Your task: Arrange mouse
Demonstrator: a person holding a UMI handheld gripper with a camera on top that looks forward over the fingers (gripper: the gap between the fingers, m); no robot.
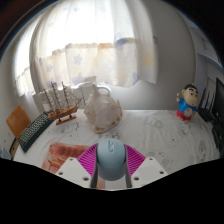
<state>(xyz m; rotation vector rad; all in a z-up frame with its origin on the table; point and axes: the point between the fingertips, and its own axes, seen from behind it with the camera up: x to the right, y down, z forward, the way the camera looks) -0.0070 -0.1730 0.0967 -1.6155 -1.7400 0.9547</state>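
- One mouse (111,157), pale grey-blue, is sitting between the two fingers of the hand-held gripper (111,166), with its rounded back facing the camera.
- Both magenta pads (91,161) are lying close against the flanks of the mouse; no gap is showing on either side, so the hand-held gripper is judged to be pinching the mouse.
- Whether the mouse is resting on the bench (150,135) or being carried just above it cannot be told from this view.
- Beyond the mouse, a white jug (101,108) is standing on the bench, directly ahead of the fingers.
- Left of the mouse, a patterned red-and-white mat (67,152) is lying flat; farther left, a dark keyboard (34,130) is lying at an angle, with a model ship (61,102) standing behind it.
- Far right of the mouse, a small figure (186,102) in red and blue is standing upright.
- Risk 1: the curved, smooth shell is offering little flat area to the pads, so a slack squeeze or a quick swing is likely to let the mouse slide out forward.
- Risk 2: a straight push ahead is bringing the mouse toward the jug; contact could tip the jug.
- Risk 3: a release from height is likely to let the mouse bounce or land askew, off its intended spot, probably the mat beside the keyboard.
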